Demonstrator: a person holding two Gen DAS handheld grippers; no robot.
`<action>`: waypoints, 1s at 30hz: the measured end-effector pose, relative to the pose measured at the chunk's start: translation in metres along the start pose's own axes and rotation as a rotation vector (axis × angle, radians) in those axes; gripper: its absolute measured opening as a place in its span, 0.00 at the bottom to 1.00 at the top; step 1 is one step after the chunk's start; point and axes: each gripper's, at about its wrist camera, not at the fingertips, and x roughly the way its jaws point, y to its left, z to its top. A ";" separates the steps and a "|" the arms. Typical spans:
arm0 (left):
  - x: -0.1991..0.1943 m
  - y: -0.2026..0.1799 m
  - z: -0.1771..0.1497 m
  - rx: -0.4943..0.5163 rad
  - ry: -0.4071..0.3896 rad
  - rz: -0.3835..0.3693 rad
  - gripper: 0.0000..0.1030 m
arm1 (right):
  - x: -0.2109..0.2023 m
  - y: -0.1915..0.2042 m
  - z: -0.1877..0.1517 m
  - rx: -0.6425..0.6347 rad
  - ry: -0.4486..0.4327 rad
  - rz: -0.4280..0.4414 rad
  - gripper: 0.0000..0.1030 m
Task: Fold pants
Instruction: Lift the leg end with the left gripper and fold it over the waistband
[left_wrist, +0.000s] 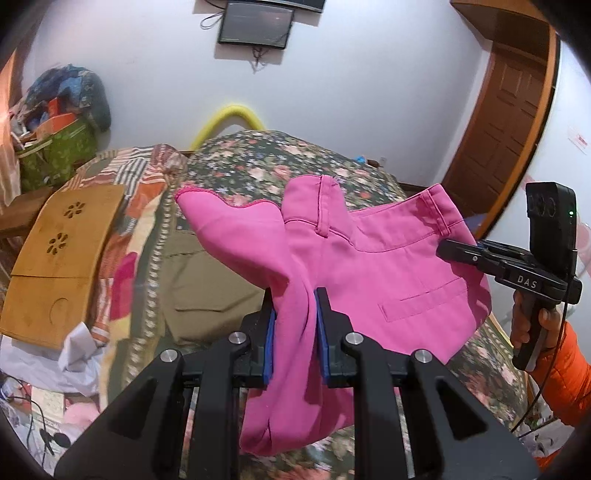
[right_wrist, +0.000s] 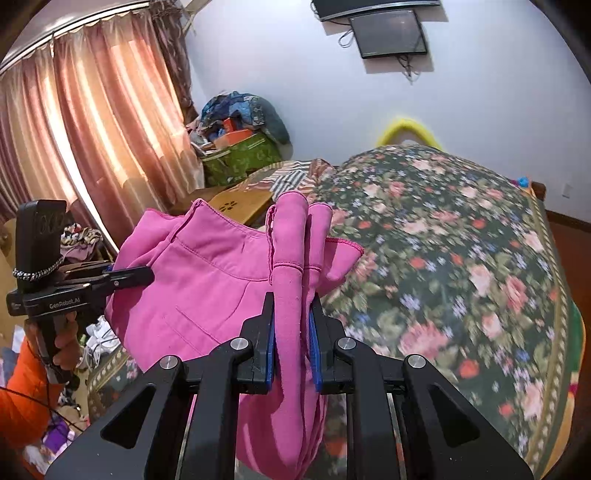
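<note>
The left claw (left_wrist: 294, 295) is clamped narrow on a bunched fold of the pink pants (left_wrist: 369, 273), and the right claw (right_wrist: 291, 299) pinches another gathered fold (blue pads pressed into cloth on both). The pants hang between them above the floral bed (right_wrist: 461, 266). Only the right view shows the curtains (right_wrist: 92, 122); only the left shows the door (left_wrist: 506, 122). The pants' lower ends drop out of sight behind the claws.
</note>
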 end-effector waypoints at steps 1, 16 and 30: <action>0.003 0.007 0.002 -0.006 0.001 0.004 0.18 | 0.008 0.001 0.005 -0.006 0.002 0.004 0.13; 0.080 0.100 0.021 -0.094 0.034 0.040 0.18 | 0.109 -0.002 0.040 -0.047 0.055 -0.001 0.13; 0.158 0.158 0.002 -0.196 0.140 0.065 0.22 | 0.195 -0.018 0.028 -0.061 0.195 -0.035 0.14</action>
